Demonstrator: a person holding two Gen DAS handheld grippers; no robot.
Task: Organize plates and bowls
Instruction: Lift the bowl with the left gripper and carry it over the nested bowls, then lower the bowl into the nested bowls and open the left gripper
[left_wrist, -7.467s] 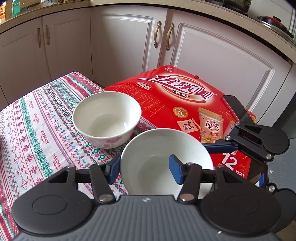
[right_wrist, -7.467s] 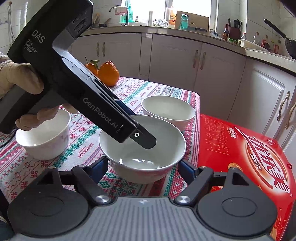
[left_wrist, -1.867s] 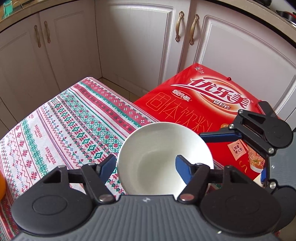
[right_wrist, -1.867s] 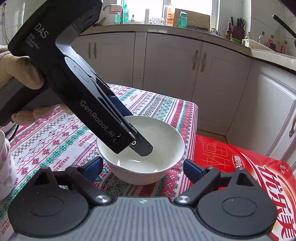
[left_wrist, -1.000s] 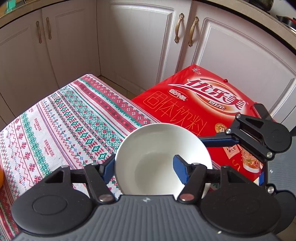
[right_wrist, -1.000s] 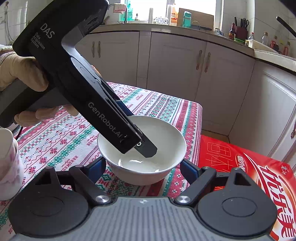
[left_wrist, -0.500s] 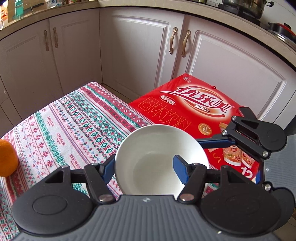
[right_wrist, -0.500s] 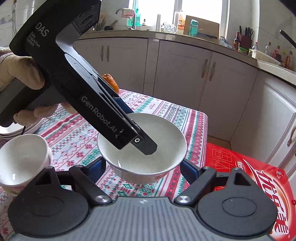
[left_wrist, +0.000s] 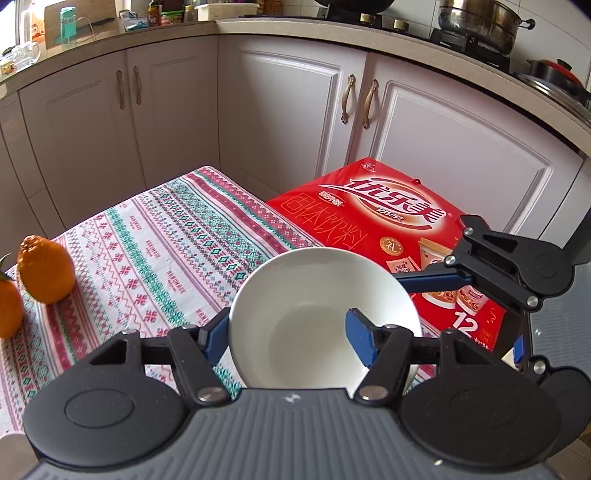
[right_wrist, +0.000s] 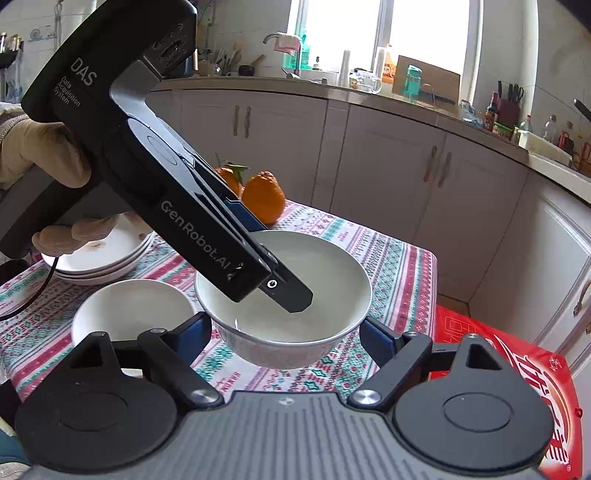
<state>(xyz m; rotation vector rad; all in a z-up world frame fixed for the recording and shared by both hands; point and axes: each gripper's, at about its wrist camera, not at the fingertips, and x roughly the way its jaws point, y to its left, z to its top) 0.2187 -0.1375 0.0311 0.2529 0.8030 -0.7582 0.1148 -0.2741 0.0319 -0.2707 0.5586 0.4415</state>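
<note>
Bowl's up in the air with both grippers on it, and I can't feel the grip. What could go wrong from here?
1. The left gripper pinches only one wall of the white bowl, one finger inside, so the bowl could tip or slip.
2. The right gripper straddles the same bowl; if the hands drift apart, it may twist loose.
3. The smaller bowl sits close below and could get knocked.
</note>
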